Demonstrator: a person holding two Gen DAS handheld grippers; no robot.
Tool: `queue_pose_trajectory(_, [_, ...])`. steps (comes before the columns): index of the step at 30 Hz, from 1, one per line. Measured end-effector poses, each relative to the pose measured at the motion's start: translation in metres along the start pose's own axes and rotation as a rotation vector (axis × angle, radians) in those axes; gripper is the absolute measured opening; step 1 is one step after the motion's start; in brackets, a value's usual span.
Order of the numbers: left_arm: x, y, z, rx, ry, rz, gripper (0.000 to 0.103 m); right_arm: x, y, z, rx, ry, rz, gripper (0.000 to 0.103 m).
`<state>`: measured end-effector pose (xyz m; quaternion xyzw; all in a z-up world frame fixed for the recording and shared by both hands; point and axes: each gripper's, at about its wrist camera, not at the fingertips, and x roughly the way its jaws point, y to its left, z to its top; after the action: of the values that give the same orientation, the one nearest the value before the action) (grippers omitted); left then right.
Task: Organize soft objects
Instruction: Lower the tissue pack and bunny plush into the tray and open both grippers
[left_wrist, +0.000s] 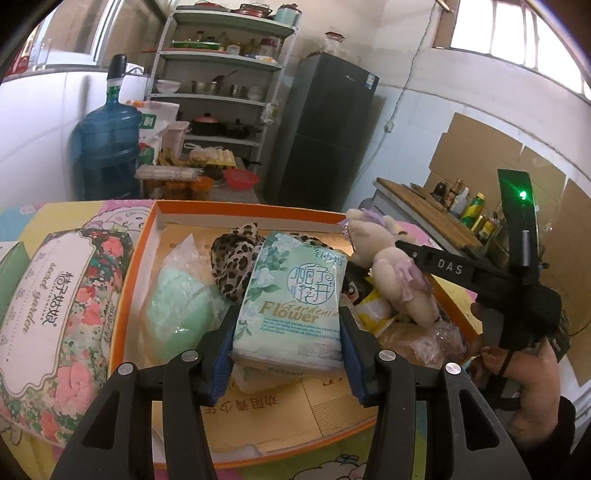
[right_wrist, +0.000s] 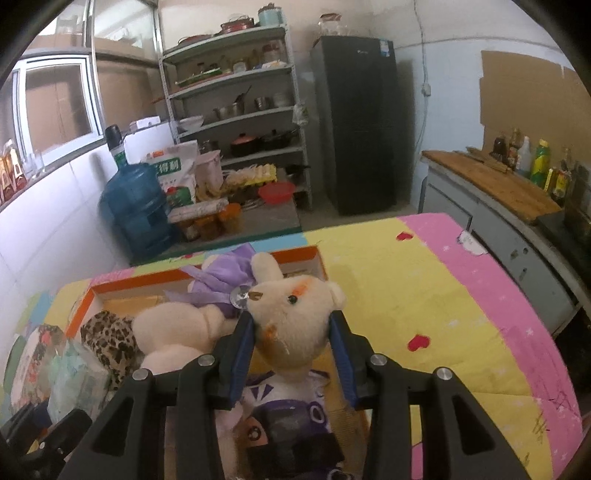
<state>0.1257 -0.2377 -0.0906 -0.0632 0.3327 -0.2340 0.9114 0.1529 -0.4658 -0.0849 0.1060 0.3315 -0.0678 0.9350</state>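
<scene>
My left gripper (left_wrist: 286, 354) is shut on a green tissue pack (left_wrist: 291, 295) printed "Flower" and holds it over the orange-rimmed cardboard box (left_wrist: 147, 236). In the box lie a leopard-print cloth (left_wrist: 236, 258), a mint green item in clear plastic (left_wrist: 181, 306) and other soft things. My right gripper (right_wrist: 293, 354) is shut on the head of a cream teddy bear (right_wrist: 291, 314) in a purple dress, over the box's (right_wrist: 147, 282) right part. The bear (left_wrist: 395, 273) and right gripper body show in the left wrist view. The tissue pack (right_wrist: 79, 384) shows at the left of the right wrist view.
A floral pillow pack (left_wrist: 55, 306) lies left of the box on the patterned tablecloth (right_wrist: 424, 295). A purple and white plush (right_wrist: 288, 413) lies in the box under the bear. Beyond stand a blue water jug (left_wrist: 107, 147), shelves (left_wrist: 221, 92), a dark fridge (left_wrist: 328, 129) and a counter with bottles (right_wrist: 524, 162).
</scene>
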Motion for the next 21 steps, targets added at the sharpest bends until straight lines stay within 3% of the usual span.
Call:
queue_pose_trajectory(3, [0.001,-0.002,0.0,-0.006,0.011,-0.013,0.054,0.0,-0.006,0.0,0.024,-0.001,0.016,0.044])
queue_pose_trajectory(5, [0.002,-0.004,0.0,-0.006,0.019,-0.019,0.054,-0.002,-0.007,0.0,0.03,-0.014,0.017,0.052])
queue_pose_trajectory(7, [0.001,-0.007,-0.002,0.003,0.017,-0.013,0.06,-0.004,-0.008,0.001,0.029,-0.03,0.008,0.068])
queue_pose_trajectory(9, [-0.004,-0.01,-0.002,0.012,-0.003,-0.011,0.064,-0.007,-0.009,0.001,0.032,-0.043,0.013,0.071])
queue_pose_trajectory(13, [-0.014,-0.013,-0.001,0.024,-0.042,-0.012,0.07,-0.012,-0.013,0.001,0.049,-0.063,0.025,0.071])
queue_pose_trajectory(21, [-0.03,-0.013,0.001,0.032,-0.073,0.003,0.07,-0.027,-0.021,-0.001,0.087,-0.122,0.074,0.071])
